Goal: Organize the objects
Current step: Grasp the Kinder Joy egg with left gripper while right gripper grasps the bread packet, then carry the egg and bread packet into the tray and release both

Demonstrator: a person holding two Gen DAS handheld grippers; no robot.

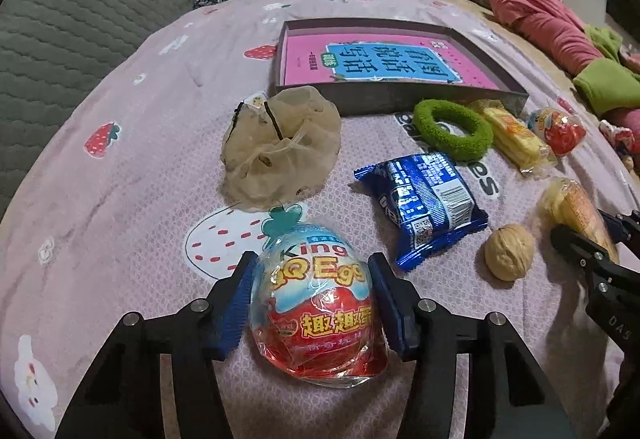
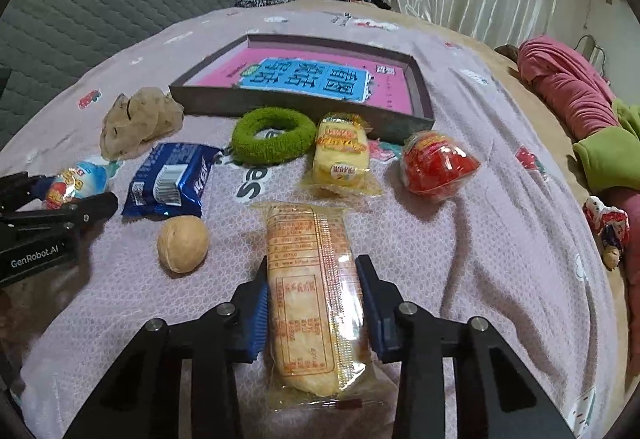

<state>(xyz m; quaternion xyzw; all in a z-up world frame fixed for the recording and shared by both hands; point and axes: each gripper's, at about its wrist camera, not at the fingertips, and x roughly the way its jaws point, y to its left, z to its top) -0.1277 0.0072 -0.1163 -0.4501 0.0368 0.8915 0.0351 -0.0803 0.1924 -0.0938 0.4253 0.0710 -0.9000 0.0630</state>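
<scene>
Lying on the pink strawberry-print bedspread (image 1: 132, 175), a wrapped toy egg (image 1: 320, 303) sits clamped between the left gripper's (image 1: 314, 303) blue fingers (image 1: 240, 303). The right gripper (image 2: 312, 307) pinches a long yellow snack pack (image 2: 312, 295) by its sides. Beyond them lie a walnut (image 2: 183, 244), a blue packet (image 2: 170, 179), a green ring (image 2: 274, 136) and a shallow box (image 2: 304, 111).

My work surface is a bed under a pink strawberry-print quilt (image 2: 460, 231). Lying on it: a shallow grey box (image 2: 280, 105), beige mesh pouch (image 1: 280, 147), green fuzzy ring (image 2: 274, 137), blue snack packet (image 2: 170, 181), walnut (image 2: 183, 244), two yellow wrapped cakes (image 2: 340, 157) (image 2: 316, 299), and two wrapped, seemingly toy, eggs (image 1: 320, 303) (image 2: 438, 167).
</scene>
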